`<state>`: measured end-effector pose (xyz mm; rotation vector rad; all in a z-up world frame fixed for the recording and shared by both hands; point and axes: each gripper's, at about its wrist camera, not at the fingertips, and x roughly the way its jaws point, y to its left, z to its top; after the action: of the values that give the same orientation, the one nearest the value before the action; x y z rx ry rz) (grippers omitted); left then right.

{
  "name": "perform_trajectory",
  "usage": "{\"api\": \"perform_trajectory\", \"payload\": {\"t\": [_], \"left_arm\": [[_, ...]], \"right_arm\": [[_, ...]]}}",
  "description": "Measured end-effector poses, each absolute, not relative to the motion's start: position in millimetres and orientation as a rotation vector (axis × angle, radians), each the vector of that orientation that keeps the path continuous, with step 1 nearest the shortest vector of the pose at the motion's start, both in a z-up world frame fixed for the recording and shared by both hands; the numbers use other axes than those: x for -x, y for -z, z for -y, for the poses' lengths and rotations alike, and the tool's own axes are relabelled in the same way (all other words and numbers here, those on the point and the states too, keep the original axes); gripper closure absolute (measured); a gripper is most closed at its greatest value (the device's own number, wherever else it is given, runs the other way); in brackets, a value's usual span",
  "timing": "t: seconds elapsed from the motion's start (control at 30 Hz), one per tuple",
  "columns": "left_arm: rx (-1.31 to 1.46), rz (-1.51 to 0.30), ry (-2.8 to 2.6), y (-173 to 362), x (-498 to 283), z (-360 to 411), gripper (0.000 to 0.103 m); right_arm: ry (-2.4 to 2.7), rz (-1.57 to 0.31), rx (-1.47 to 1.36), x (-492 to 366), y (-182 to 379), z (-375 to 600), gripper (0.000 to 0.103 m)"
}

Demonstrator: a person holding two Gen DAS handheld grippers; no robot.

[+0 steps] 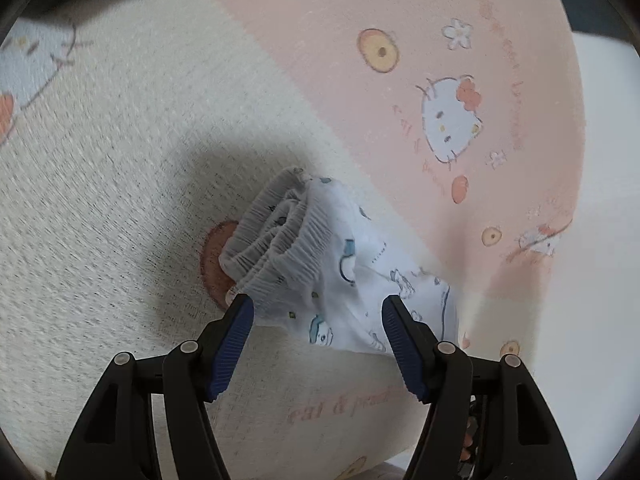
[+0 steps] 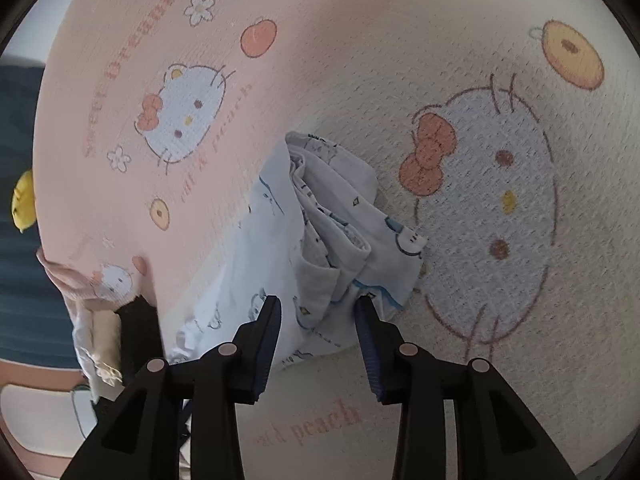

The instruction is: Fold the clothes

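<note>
Both jaws apart over folded garment (image 1: 332,264) on printed mat (image 1: 120,140); nothing gripped.

A home, likely a bedroom or child's room. The work surface is a soft woven blanket (image 2: 360,60) in pink and cream, printed with cartoon cats, flowers and peaches. A small printed garment (image 2: 320,240) lies on it at centre frame. At the left edge sit folded laundry (image 2: 96,332) and a yellow plush toy (image 2: 23,200).
</note>
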<state>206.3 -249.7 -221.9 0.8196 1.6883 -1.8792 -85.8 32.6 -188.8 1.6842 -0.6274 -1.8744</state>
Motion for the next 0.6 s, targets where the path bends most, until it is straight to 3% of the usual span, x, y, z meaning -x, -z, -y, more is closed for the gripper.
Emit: {"api": "perform_trajectory", "payload": {"t": [0.07, 0.23, 0.27, 0.3, 0.37, 0.47, 0.6], "left_arm": [[-0.808, -1.709, 1.865, 226, -204, 252, 0.038], [-0.779, -1.697, 1.87, 226, -209, 252, 0.039], [-0.795, -1.654, 1.882, 223, -207, 251, 0.044], [-0.812, -1.61, 1.894, 220, -205, 250, 0.063], [-0.864, -1.538, 1.92, 217, -199, 249, 0.087], [-0.903, -1.509, 1.943, 215, -195, 254, 0.094], [-0.871, -1.497, 1.977, 207, -197, 262, 0.094]], "right_arm": [[1.871, 0.611, -1.696, 88, 190, -29, 0.057], [1.911, 0.605, -1.708, 93, 190, -24, 0.057], [1.93, 0.598, -1.7, 93, 188, -23, 0.057], [1.949, 0.568, -1.688, 93, 185, -20, 0.058], [1.987, 0.501, -1.661, 92, 179, -13, 0.078], [2.028, 0.415, -1.631, 90, 172, -7, 0.088], [2.035, 0.399, -1.641, 87, 170, -8, 0.088]]}}
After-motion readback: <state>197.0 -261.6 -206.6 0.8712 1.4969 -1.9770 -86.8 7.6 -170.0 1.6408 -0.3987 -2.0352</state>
